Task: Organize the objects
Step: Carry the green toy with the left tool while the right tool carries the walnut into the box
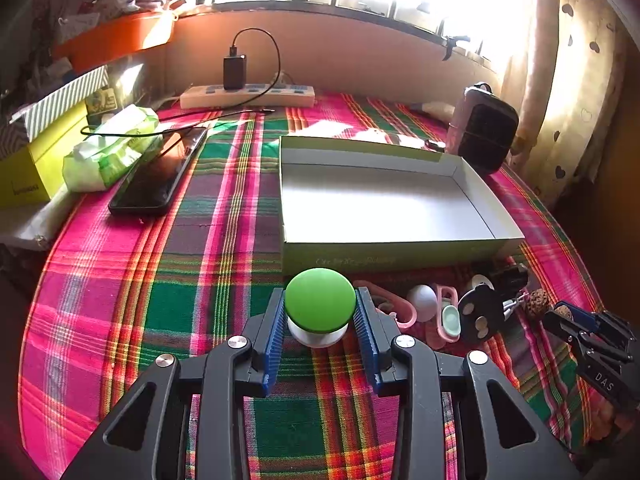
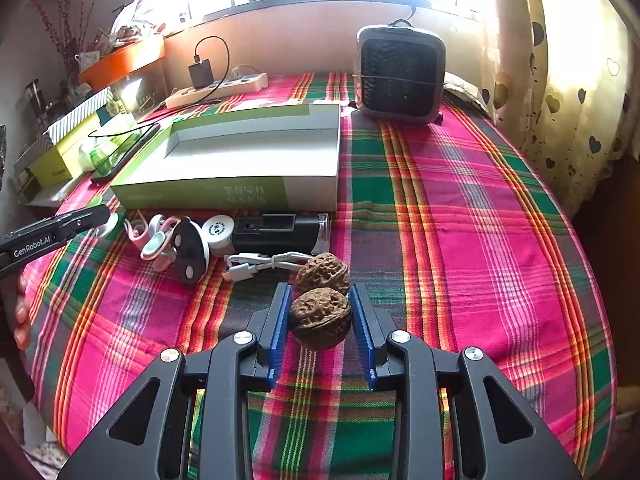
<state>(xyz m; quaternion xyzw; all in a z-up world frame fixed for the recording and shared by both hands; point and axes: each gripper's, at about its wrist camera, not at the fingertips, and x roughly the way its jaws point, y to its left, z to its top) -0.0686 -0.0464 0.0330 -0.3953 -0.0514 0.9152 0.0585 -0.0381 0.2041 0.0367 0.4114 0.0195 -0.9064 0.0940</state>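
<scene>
The left hand-held gripper (image 1: pixel 320 312) is closed on a green knob (image 1: pixel 320 298) with a white base, its blue pads pressing the two sides of the cap. The knob sits near the front edge of the table (image 1: pixel 120 300), just before the near wall of the open box (image 1: pixel 384 196). It looks like light, hard plastic with a smooth round top, so it can slip; I think the grip is better low on the sides of the cap, where it is widest.

The right hand-held gripper (image 2: pixel 320 314) has a walnut (image 2: pixel 320 317) between its pads. The left pad touches the shell, but on the right side I cannot say surely whether a small gap remains, so the grip may not be complete. A second walnut (image 2: pixel 322 271) lies just behind, touching the first or almost. A walnut is light, stiff and rough, so the ribbed pads should hold it well across the middle.

Between the two hand-held grippers, along the front of the box, there are a white cable (image 2: pixel 260 264), a black case (image 2: pixel 280 232), a white round piece (image 2: pixel 218 229), a black oval piece (image 2: pixel 188 250) and pink clips (image 2: pixel 156 240). The box is empty, so probably all these things will go into it. A heater (image 2: pixel 400 76) stands at the far edge.
</scene>
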